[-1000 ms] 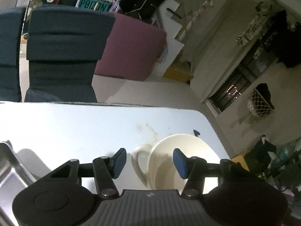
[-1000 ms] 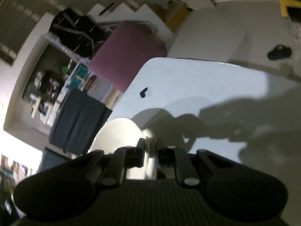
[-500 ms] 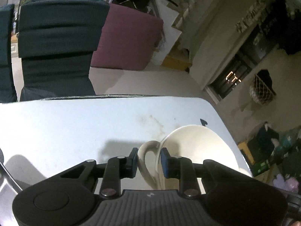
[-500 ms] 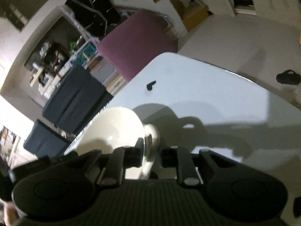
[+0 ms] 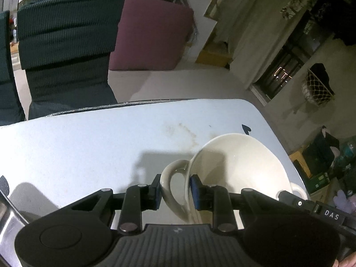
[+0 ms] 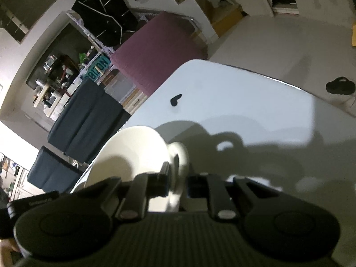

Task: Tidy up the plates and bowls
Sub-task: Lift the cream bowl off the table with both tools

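Now your left tool (image 5: 174, 189) and right tool (image 6: 176, 183) each pinch one handle of the cream bowl (image 5: 235, 166) over the desk (image 5: 89, 146), so uneven lifting could tip it loose.

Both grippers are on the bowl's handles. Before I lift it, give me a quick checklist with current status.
1. Left gripper clamped across its handle: ok; its jaws have just closed on it.
2. Right gripper clamped on the other handle: ok.
3. Bowl empty, nothing to spill: ok.
4. Bowl level: not ok, it looks tipped in both views.
5. Table clear around the bowl: ok, only a small dark mark beyond it.
6. Grip depth on the right handle: cannot tell, the view is blurred.
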Tool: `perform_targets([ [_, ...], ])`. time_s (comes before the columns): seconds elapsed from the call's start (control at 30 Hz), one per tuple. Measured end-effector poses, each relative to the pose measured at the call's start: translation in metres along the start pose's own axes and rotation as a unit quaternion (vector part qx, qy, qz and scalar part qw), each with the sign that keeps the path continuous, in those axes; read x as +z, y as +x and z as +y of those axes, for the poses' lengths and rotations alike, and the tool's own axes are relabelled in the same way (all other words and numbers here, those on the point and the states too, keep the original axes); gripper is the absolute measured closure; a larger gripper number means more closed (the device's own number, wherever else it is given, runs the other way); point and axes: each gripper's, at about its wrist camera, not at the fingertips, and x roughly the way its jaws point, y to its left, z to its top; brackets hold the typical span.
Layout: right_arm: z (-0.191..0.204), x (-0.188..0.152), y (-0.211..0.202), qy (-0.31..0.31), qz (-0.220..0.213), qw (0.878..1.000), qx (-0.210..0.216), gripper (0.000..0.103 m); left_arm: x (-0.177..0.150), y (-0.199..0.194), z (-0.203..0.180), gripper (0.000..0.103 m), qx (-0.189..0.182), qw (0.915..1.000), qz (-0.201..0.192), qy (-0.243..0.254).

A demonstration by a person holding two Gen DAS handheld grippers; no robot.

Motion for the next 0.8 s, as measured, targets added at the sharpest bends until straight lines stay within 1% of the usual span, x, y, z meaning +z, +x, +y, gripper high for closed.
perform_targets([
  [0.1, 0.007, -0.002, -0.002, -0.035, -0.003, 0.999, -0.013, 0.086, -0.004, -0.004, -0.001, 0.076, 0.0, 1.0, 0.002, -0.008],
  [0.23, 0.01, -0.005, -0.005, -0.062, -0.005, 0.998, -0.021, 0.085, -0.01, -0.012, -0.008, 0.076, 0.004, 1.0, 0.001, 0.003],
  [0.33, 0.012, -0.007, -0.012, -0.09, -0.02, 0.995, -0.026, 0.084, -0.011, -0.023, -0.015, 0.077, 0.005, 0.9999, -0.007, 0.012],
  [0.43, 0.01, -0.004, -0.018, -0.093, -0.019, 0.995, -0.022, 0.084, -0.012, -0.032, -0.02, 0.077, 0.007, 0.9998, -0.013, 0.012],
  [0.6, 0.013, -0.003, -0.029, -0.112, -0.029, 0.993, -0.013, 0.083, -0.018, -0.052, -0.023, 0.077, 0.006, 0.9995, -0.029, 0.006],
  [0.8, 0.024, -0.004, -0.054, -0.136, -0.045, 0.99, 0.003, 0.084, -0.025, -0.094, -0.027, 0.077, 0.001, 0.9984, -0.057, 0.001],
])
